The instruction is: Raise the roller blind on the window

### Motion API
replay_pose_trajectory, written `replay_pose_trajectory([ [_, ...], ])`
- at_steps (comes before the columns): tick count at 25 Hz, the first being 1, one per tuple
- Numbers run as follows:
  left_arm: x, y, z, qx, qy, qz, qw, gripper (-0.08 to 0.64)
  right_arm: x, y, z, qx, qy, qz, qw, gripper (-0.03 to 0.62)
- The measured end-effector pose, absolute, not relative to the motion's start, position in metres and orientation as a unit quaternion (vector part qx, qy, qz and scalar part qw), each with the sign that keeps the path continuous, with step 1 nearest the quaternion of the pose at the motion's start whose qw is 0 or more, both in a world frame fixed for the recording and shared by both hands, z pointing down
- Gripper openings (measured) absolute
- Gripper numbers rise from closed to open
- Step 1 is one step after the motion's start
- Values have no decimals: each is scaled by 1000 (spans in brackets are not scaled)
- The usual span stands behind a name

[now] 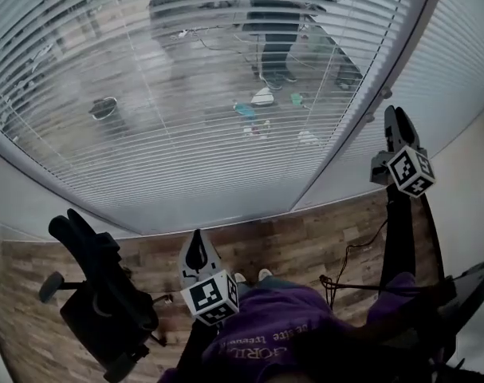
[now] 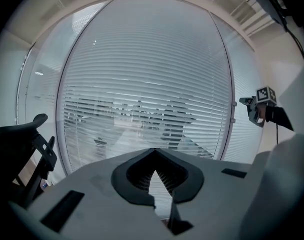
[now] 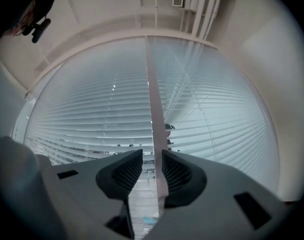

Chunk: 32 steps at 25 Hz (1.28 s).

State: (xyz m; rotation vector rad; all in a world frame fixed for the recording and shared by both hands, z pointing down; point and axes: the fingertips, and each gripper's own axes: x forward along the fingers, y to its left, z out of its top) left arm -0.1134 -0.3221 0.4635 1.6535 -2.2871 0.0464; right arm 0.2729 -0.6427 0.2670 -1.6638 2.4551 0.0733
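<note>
A slatted blind (image 1: pixel 146 94) hangs lowered over the big window, slats partly open, so the room's reflection shows through. It fills the left gripper view (image 2: pixel 146 84) and the right gripper view (image 3: pixel 91 114). My right gripper (image 1: pixel 395 120) is held high beside the grey window post (image 1: pixel 361 126), apart from it. Its jaws stand open with nothing between them, and the post (image 3: pixel 153 109) shows through the gap. Thin cords (image 3: pixel 192 84) hang before the right pane. My left gripper (image 1: pixel 197 244) is low and central, short of the blind, tips together and empty (image 2: pixel 153 151).
A black office chair (image 1: pixel 98 294) stands on the wooden floor at my left, close to the left gripper. Another dark chair (image 1: pixel 465 294) is at my right. A cable (image 1: pixel 345 270) lies on the floor below the post. Two small knobs (image 1: pixel 383 94) sit on the post.
</note>
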Motion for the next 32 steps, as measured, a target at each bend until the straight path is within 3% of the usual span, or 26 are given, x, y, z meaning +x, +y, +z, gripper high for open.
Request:
replay_pose_trajectory([
  [6, -101, -330, 474, 576, -799, 11, 173, 1, 275, -684, 274, -560, 828, 21, 36, 98],
  [10, -93, -335, 478, 577, -798, 14, 174, 1, 272, -694, 279, -544, 838, 13, 27, 132],
  [32, -92, -346, 481, 576, -799, 27, 170, 0, 270, -700, 280, -540, 837, 87, -35, 124],
])
